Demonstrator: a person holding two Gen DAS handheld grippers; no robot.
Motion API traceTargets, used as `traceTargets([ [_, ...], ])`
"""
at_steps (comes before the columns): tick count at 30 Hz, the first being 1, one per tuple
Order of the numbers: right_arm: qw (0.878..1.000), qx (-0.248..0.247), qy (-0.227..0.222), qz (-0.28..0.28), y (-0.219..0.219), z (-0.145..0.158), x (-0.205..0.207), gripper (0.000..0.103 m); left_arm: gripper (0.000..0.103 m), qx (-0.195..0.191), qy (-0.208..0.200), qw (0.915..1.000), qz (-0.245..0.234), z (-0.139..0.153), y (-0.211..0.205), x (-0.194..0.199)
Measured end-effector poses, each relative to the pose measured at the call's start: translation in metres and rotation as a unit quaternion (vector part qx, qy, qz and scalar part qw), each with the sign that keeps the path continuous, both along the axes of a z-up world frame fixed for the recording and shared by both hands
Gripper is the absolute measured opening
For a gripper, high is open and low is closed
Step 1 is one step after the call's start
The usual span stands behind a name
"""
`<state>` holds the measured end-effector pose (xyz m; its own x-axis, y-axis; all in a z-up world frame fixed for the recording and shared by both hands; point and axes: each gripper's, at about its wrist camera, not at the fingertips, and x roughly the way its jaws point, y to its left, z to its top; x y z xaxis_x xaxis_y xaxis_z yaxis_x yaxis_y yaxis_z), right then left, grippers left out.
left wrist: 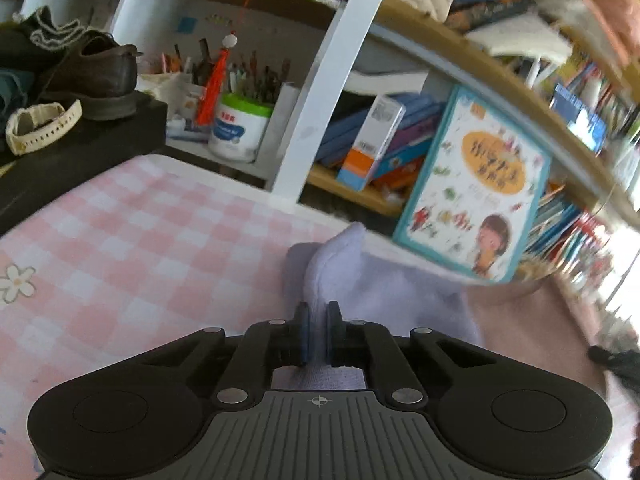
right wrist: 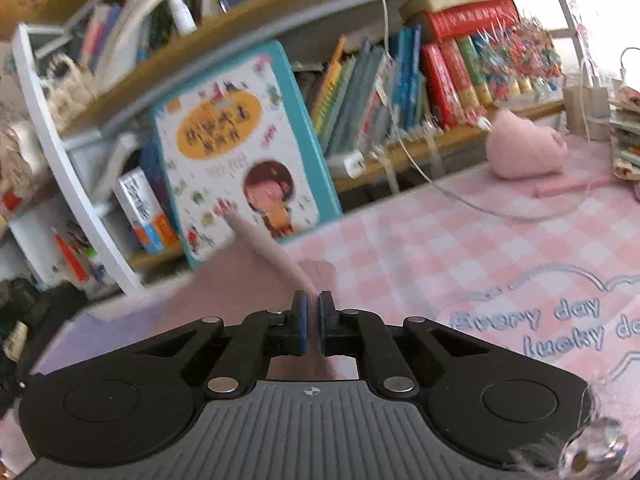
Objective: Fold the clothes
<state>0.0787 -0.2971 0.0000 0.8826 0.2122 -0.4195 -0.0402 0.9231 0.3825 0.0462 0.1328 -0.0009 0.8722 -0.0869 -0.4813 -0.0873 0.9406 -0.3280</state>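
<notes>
On my left wrist view a pink checked tablecloth [left wrist: 132,232] runs up to crowded bookshelves [left wrist: 460,72] with a picture book [left wrist: 476,184] leaning against them, and my left gripper [left wrist: 318,334] is clenched on a raised fold of the lavender garment [left wrist: 400,292] lying on the cloth. On my right wrist view the same cloth carries a pink plush pig [right wrist: 524,146] near the shelf, and my right gripper [right wrist: 313,326] is clamped on a pink fabric edge [right wrist: 272,256] lifted in front of the book.
</notes>
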Motion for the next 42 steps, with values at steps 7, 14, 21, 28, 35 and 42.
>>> traceTargets([
  [7,0.999,-0.029,0.040,0.001,0.005,-0.010,0.014,0.007,0.015,0.036,0.017,0.9992,0.003,-0.005,-0.005,0.005],
  [14,0.994,-0.101,0.004,0.047,0.017,0.009,0.017,0.046,0.073,0.104,-0.006,0.9945,-0.006,0.022,-0.014,0.023],
  [21,0.978,-0.184,0.001,0.096,0.035,0.010,0.053,0.044,0.072,0.165,-0.001,0.9861,-0.020,0.036,-0.025,0.049],
  [28,0.988,-0.114,0.022,0.104,0.023,-0.010,0.070,0.008,0.021,0.161,0.053,0.9851,-0.033,0.015,-0.032,0.083],
  [35,0.993,-0.072,-0.009,0.092,0.014,0.002,0.059,0.007,0.006,0.094,0.054,0.9941,-0.004,0.007,-0.019,0.081],
  [42,0.990,-0.099,0.028,0.093,0.021,-0.013,0.072,0.009,0.013,0.102,0.075,0.9920,0.001,0.000,-0.020,0.091],
])
